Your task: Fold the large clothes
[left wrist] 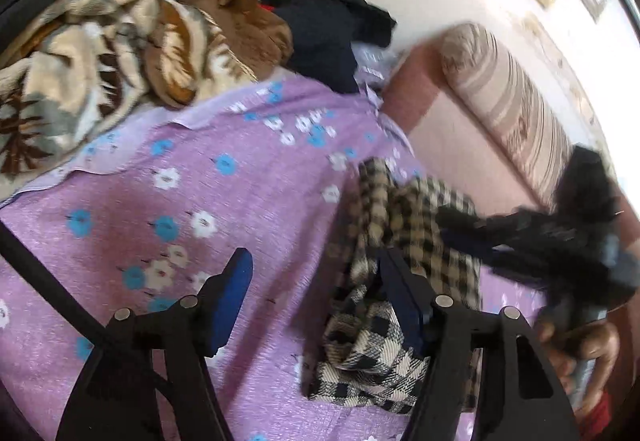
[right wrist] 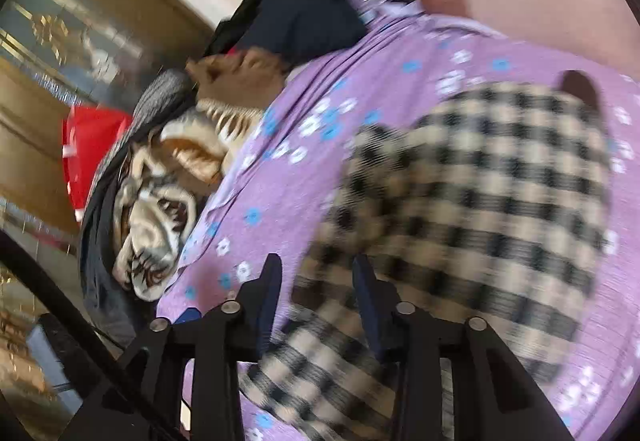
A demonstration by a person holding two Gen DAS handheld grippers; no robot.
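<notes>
A beige and black checked garment [left wrist: 372, 325] lies crumpled on the purple flowered bed sheet [left wrist: 224, 209]. My left gripper [left wrist: 316, 293] is open over the sheet, its right finger against the garment's left edge. The right gripper [left wrist: 532, 241] shows blurred at the right of the left wrist view, above the garment. In the right wrist view the checked garment [right wrist: 480, 201] spreads wide over the sheet [right wrist: 304, 145]. My right gripper [right wrist: 316, 285] is open with its jaws on either side of a fold of the garment, and the frame is blurred.
A brown and cream patterned blanket [left wrist: 92, 61] and dark clothes [left wrist: 324, 29] are piled at the far side of the bed. A striped bolster [left wrist: 508, 101] lies along the wall on the right. A red item [right wrist: 92, 153] sits beyond the pile.
</notes>
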